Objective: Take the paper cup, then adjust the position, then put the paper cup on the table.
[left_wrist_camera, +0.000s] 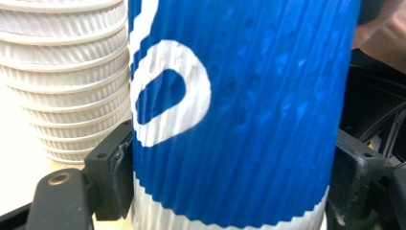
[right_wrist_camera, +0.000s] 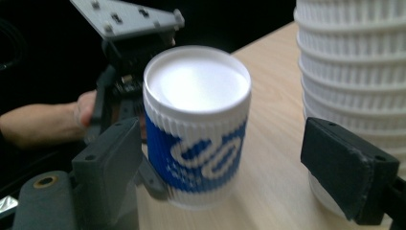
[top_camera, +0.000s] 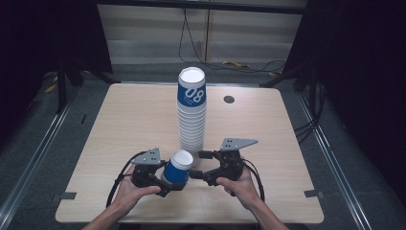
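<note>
A tall stack of upturned ribbed paper cups [top_camera: 192,120] stands mid-table, its top cup blue with white print. Just in front of it, my left gripper [top_camera: 173,178] is shut on a single upturned blue-and-white cup [top_camera: 178,167]. In the left gripper view the cup [left_wrist_camera: 239,110] sits between both black pads, which press its sides, with the stack [left_wrist_camera: 62,96] behind at left. My right gripper [top_camera: 197,165] faces the cup from the right with its jaws wide apart. In the right gripper view the cup [right_wrist_camera: 198,129] stands just beyond the open right gripper [right_wrist_camera: 225,172], untouched by it, beside the stack [right_wrist_camera: 354,72].
The light wooden table [top_camera: 124,120] has a small round dark grommet [top_camera: 229,99] at the back right. Cables lie on the floor behind the table. Metal rails run along both sides. The left gripper's grey plate [right_wrist_camera: 124,19] is beyond the cup.
</note>
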